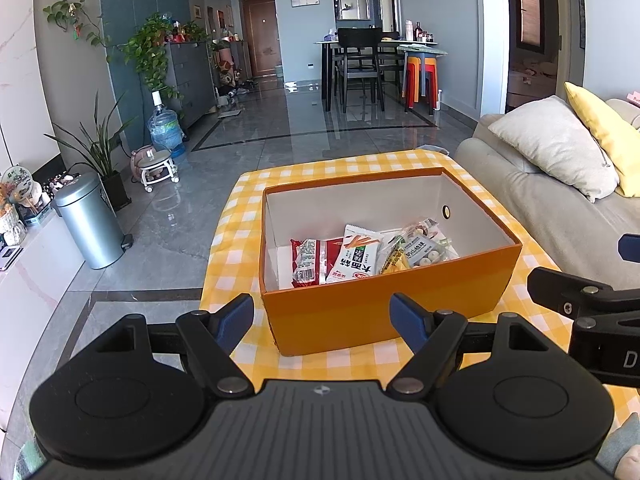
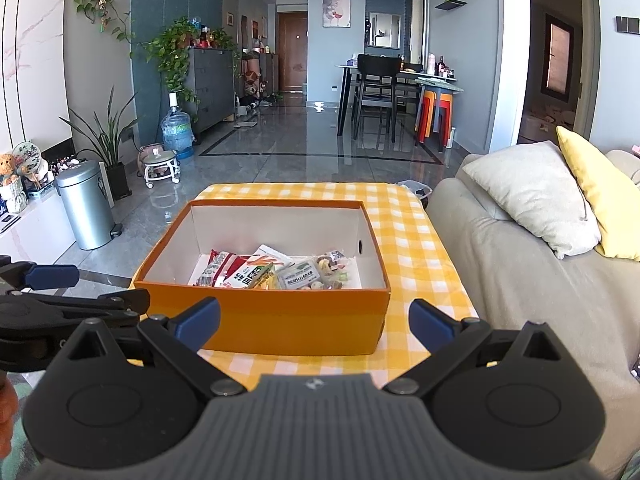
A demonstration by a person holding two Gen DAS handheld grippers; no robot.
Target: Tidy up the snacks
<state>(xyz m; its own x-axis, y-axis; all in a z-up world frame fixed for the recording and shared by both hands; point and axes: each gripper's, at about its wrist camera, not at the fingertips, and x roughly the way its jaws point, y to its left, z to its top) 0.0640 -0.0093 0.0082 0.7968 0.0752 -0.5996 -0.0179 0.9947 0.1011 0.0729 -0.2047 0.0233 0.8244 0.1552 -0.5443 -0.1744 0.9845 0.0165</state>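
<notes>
The orange box (image 1: 384,312) sat on the yellow checked cloth (image 1: 248,216), and all the snacks in view lay inside it, gathered toward its near wall. From the left wrist view, the red packet (image 1: 310,262) lay furthest left, the white packet with breadsticks printed on it (image 1: 358,254) leaned beside it, then a yellow packet (image 1: 394,260) and a clear bag of small round sweets (image 1: 426,246).

The left gripper (image 1: 322,318) hovered just short of the box's near wall, its blue-tipped fingers (image 1: 236,316) spread wide with nothing between them — the snacks lay ahead of it and beyond the wall. The right gripper (image 2: 314,320) was likewise spread and empty, held at the box's near side, apart from the packets. The grey sofa (image 2: 520,280) stood beside the cloth, on the right.
</notes>
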